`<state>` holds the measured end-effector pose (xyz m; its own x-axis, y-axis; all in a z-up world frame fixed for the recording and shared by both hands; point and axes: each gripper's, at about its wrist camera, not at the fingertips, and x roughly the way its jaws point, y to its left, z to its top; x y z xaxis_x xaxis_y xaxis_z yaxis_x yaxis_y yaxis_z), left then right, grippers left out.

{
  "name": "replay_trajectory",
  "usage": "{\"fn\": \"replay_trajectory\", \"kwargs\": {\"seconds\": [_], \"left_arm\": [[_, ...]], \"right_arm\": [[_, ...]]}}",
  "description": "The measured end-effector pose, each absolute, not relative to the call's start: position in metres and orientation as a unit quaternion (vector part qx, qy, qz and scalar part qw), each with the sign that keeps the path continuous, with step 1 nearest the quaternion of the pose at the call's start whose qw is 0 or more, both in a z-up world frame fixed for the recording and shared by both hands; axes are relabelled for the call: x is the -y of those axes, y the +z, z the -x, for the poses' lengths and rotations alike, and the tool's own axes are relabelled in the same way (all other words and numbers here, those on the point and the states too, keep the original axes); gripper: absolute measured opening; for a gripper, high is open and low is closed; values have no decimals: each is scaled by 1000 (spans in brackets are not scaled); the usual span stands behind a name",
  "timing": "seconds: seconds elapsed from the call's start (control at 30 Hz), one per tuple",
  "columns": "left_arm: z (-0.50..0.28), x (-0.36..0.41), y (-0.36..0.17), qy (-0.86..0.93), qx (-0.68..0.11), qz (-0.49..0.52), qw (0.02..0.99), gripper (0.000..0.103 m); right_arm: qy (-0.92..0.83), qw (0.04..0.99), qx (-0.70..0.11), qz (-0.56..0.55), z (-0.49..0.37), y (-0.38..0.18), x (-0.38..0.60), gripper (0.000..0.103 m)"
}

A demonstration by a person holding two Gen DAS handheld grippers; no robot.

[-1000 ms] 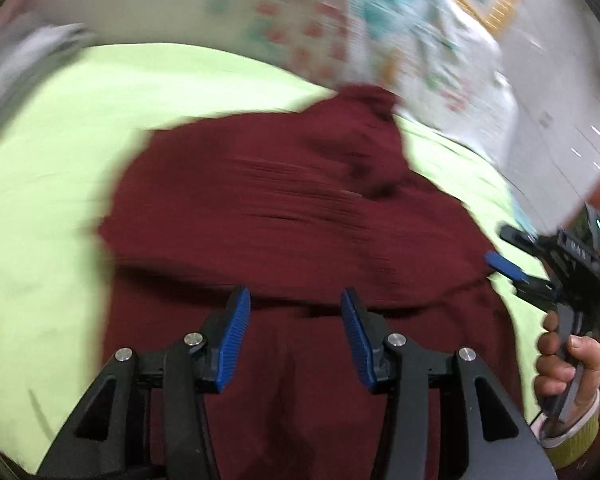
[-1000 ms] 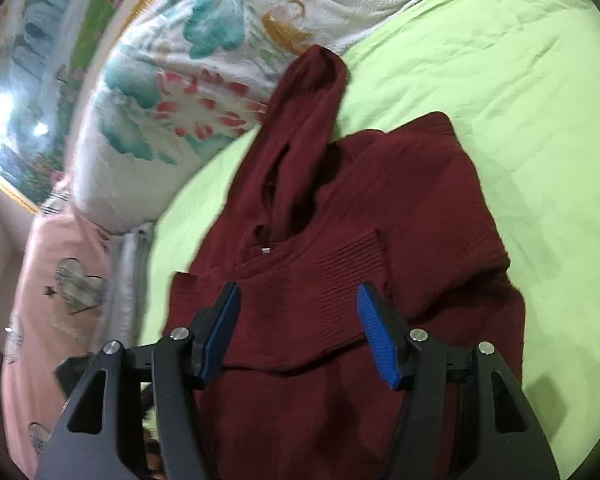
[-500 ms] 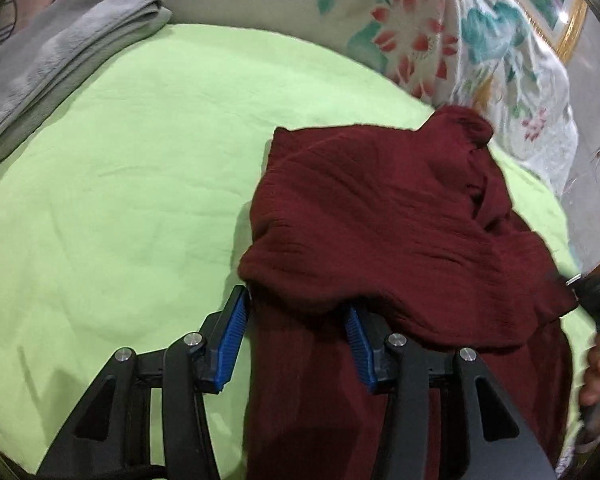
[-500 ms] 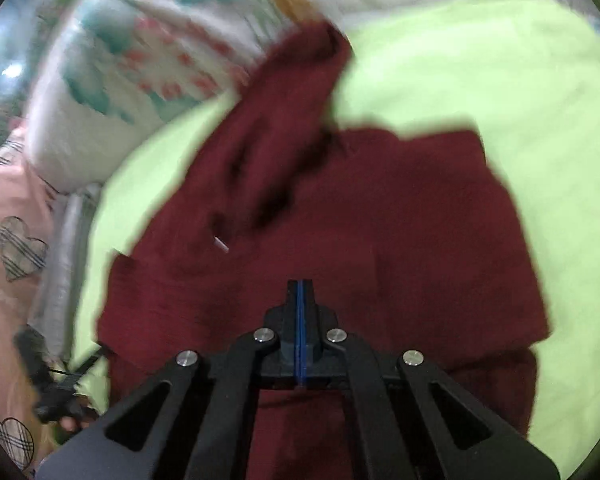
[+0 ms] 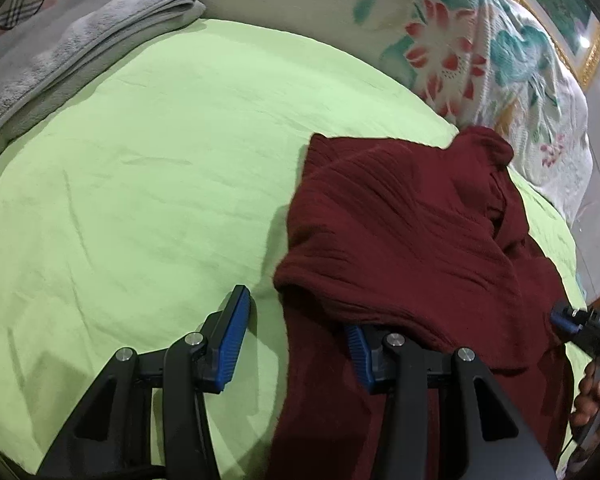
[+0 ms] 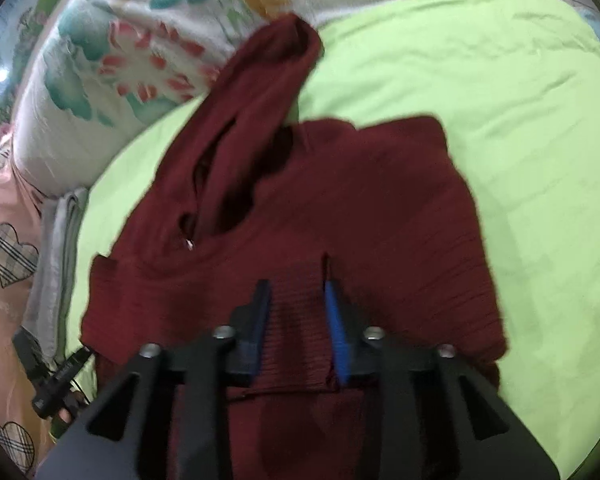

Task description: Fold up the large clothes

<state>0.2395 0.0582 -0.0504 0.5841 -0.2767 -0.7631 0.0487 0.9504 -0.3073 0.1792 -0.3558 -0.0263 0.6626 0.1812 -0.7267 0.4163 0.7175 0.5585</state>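
Both hand-held grippers (image 5: 296, 332) (image 6: 296, 320) angled down over maroon sweater (image 5: 412, 240), left apart, right opening

Open green sheet (image 5: 148, 168) left of the sweater (image 5: 412, 232), floral pillow (image 5: 480, 52) hemming the far edge, grey towel (image 5: 72, 36) banked at the far-left corner.

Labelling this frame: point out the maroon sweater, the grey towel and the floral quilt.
maroon sweater (image 5: 412, 240): left wrist view, folded-over upper layer.
grey towel (image 5: 84, 40): left wrist view, top of the folded stack.
floral quilt (image 6: 140, 64): right wrist view, red flower print.
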Motion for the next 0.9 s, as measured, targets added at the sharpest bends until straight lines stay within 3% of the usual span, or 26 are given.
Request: {"fn": "replay_trajectory", "kwargs": {"seconds": [0.13,0.17,0.2,0.23,0.4,0.57,0.77,0.9], "left_arm": [[-241,-64,-52,-77,-443,146,881,47],[-241,-64,-53,-75,-444,146,881,47],[-240,-62,-53,-74,-443,140,882,47],[-240,-60,-52,-73,-443,135,883,47],[-242,-58,-53,-71,-446,135,882,49],[-244,-62,-55,-45,-447,146,881,45],[-237,-84,-52,-63,-454,190,868,43],[-218,-81,-32,-128,-449,196,862,41]], "right_arm": [[-69,831,-424,-353,-188,-35,346,40],[-66,835,-428,-340,-190,-33,342,15],[-58,839,-426,-333,-191,-30,339,6],[-48,843,-419,-335,-190,-25,338,5],[-71,889,-313,-326,-160,30,351,5],[-96,851,-399,-327,-173,-9,367,11],[-97,870,-337,-347,-152,5,369,11],[-9,854,-385,-350,-182,-15,345,21]]}}
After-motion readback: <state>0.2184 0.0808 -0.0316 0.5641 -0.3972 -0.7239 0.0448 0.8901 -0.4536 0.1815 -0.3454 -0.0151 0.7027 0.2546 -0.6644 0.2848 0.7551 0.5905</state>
